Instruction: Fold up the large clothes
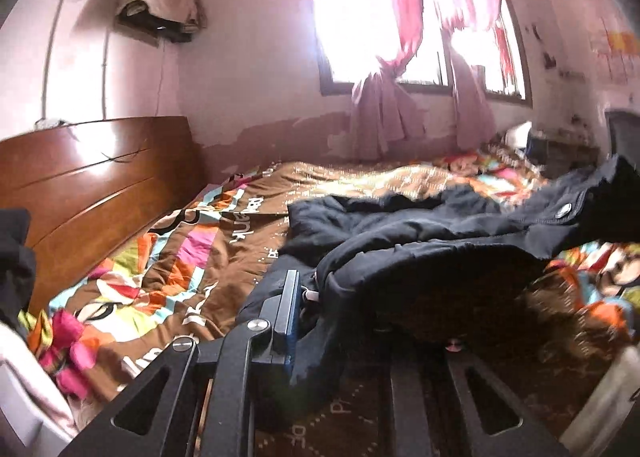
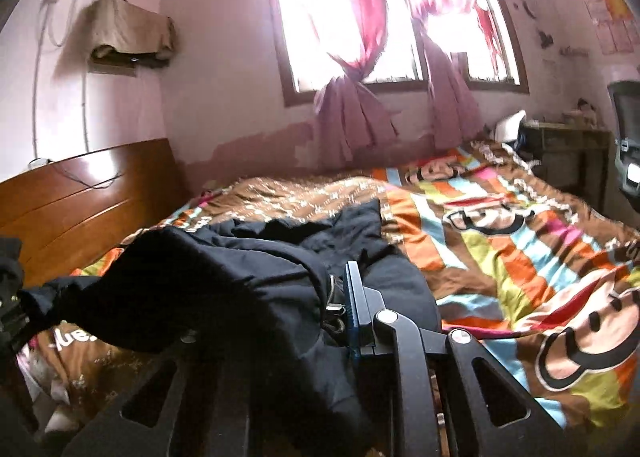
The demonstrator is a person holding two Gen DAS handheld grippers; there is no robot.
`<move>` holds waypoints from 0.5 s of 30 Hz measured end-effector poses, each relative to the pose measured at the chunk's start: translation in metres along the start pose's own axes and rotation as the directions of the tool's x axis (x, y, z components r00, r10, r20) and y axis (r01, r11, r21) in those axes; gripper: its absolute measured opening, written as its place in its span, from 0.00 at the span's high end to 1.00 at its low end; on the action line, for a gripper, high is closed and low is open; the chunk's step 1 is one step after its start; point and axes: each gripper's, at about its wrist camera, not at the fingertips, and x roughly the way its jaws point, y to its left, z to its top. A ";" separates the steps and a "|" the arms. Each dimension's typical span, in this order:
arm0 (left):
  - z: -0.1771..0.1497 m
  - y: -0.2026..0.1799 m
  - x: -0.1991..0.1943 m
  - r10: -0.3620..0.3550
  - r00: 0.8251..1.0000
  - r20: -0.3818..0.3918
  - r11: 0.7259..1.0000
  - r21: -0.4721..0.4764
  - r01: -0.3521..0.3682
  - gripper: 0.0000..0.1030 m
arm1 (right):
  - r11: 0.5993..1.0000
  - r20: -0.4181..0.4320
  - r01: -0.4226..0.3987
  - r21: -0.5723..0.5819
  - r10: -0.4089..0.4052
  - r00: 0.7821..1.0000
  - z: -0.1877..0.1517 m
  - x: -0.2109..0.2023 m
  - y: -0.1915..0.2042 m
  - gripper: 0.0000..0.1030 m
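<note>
A large dark navy padded jacket (image 1: pixel 420 241) lies partly on the bed and is lifted at its near edge. My left gripper (image 1: pixel 316 297) is shut on the jacket's edge, with only its left finger (image 1: pixel 286 309) showing and the other hidden under the fabric. In the right wrist view the same jacket (image 2: pixel 248 269) drapes over my right gripper (image 2: pixel 336 305), which is shut on its edge near a zipper pull; only the right finger (image 2: pixel 356 305) shows. The cloth hangs raised between the two grippers.
The bed has a colourful cartoon-print quilt (image 2: pixel 520 241) and a wooden headboard (image 1: pixel 88 181) on the left. A window with pink curtains (image 1: pixel 400 57) is behind the bed. A desk (image 2: pixel 560 145) stands at the far right. More dark clothing (image 1: pixel 14 257) sits at the left edge.
</note>
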 end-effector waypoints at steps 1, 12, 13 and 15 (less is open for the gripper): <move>0.000 0.004 -0.010 -0.005 1.000 0.006 1.000 -0.021 0.005 0.85 | 1.000 0.013 -0.006 -0.025 0.007 1.000 -0.001 -0.014 0.003 0.85; 0.018 0.017 -0.091 0.003 0.986 0.166 1.000 0.012 -0.005 0.85 | 0.984 0.144 -0.028 -0.178 0.054 0.988 0.011 -0.110 0.021 0.85; 0.024 0.017 -0.096 0.001 0.983 0.182 1.000 0.021 -0.005 0.85 | 0.983 0.162 -0.027 -0.184 0.057 0.985 0.015 -0.116 0.022 0.85; 0.032 0.015 -0.102 -0.003 0.978 0.211 0.999 0.043 -0.006 0.85 | 0.980 0.193 -0.015 -0.196 0.054 0.980 0.024 -0.121 0.023 0.85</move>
